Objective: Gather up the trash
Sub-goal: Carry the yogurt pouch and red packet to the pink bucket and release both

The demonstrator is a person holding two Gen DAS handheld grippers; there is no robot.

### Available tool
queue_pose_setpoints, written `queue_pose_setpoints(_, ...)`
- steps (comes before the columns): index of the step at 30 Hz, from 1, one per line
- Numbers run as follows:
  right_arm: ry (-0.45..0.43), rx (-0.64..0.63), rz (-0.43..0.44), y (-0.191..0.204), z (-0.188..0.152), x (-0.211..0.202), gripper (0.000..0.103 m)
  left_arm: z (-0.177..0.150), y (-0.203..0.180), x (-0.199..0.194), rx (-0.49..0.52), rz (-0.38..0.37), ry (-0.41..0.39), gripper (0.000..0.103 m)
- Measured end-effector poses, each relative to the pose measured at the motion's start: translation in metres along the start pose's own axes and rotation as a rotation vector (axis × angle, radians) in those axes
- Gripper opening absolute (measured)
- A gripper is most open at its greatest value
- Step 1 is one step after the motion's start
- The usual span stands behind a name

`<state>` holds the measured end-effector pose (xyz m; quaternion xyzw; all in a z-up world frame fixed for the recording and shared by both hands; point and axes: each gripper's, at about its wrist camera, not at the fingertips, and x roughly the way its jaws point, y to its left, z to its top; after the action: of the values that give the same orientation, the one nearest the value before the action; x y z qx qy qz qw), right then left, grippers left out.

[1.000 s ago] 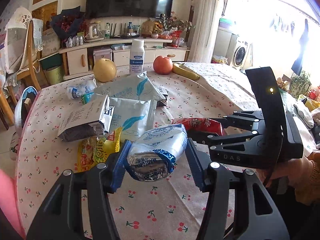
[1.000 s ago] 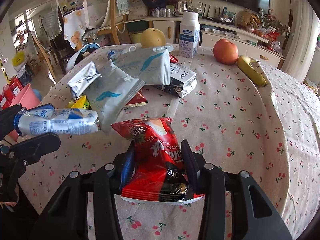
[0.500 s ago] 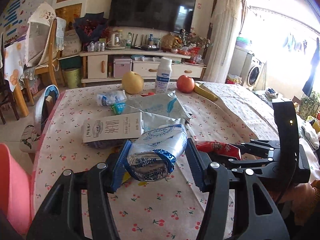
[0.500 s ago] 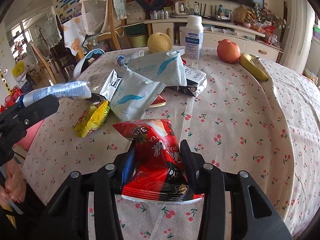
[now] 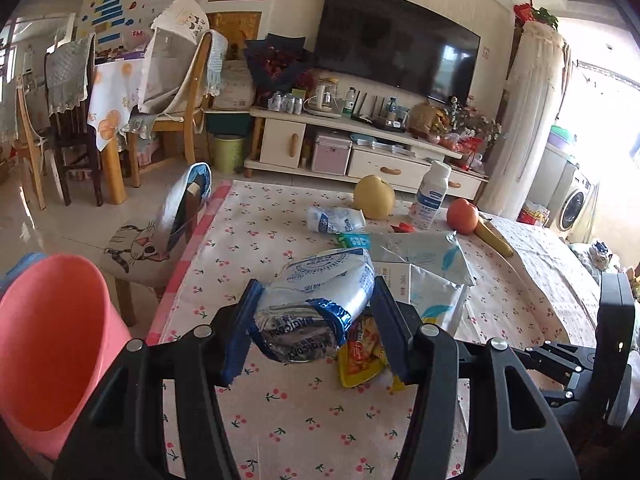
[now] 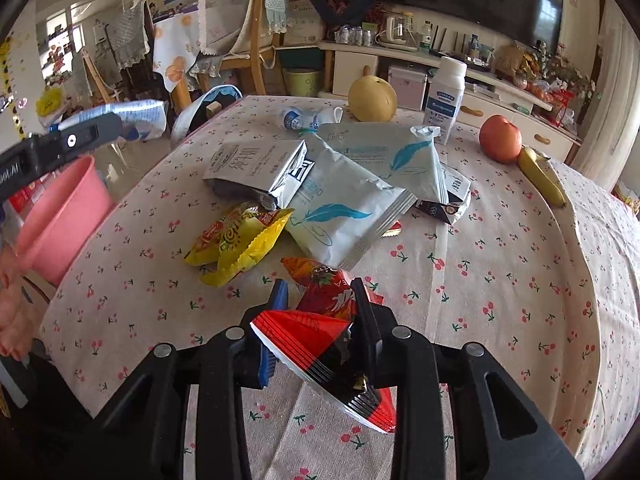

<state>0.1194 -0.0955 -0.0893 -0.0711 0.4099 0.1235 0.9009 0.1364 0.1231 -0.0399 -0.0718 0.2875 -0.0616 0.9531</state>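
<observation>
The cherry-print tabletop (image 6: 500,264) is littered with wrappers. My left hand-held gripper (image 5: 316,312) clamps a silver-blue wrapper (image 5: 316,300) near the pink bin (image 5: 52,340); my right hand-held gripper (image 6: 320,312) grips a red packet (image 6: 324,332). Neither is binned yet, and several packets remain.

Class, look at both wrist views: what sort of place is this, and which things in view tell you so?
Most likely a home living and dining room: a large television above a low cabinet, wooden dining chairs, and a table under a cherry-print tablecloth with fruit and wrappers on it.
</observation>
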Motion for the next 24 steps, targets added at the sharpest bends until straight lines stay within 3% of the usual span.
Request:
queue_pose_setpoints(3,0.025,-0.008,0.005,0.002,-0.009,0.003,0.042,0.000,0.004,0.002,-0.014,0.007,0.005,0.057)
queue_pose_setpoints(7,0.061,0.060,0.026,-0.006,-0.023,0.013,0.077,0.000,0.005,0.003,-0.015,0.010,0.006,0.057)
queue_pose_setpoints(11,0.069,0.177,0.043,-0.023,-0.020,0.018,0.091,-0.001,0.004,0.003,-0.007,0.018,0.009,0.057)
queue_pose_setpoints(15,0.097,0.216,0.084,-0.022,-0.020,0.032,0.091,-0.002,0.001,0.007,0.004,0.032,0.016,0.057)
queue_pose_setpoints(19,0.095,0.097,-0.012,0.000,-0.025,0.040,0.088,-0.003,-0.002,0.007,0.026,0.059,0.016,0.057)
queue_pose_setpoints(21,0.078,0.062,-0.022,0.005,-0.025,0.038,0.070,-0.003,-0.002,0.007,0.027,0.068,0.017,0.057)
queue_pose_setpoints(22,0.072,0.062,-0.018,0.004,-0.025,0.038,0.056,-0.003,-0.001,0.008,0.022,0.069,0.018,0.057)
queue_pose_setpoints(24,0.074,0.051,-0.022,0.004,-0.024,0.039,0.053,-0.002,0.002,0.008,0.012,0.078,0.019,0.057)
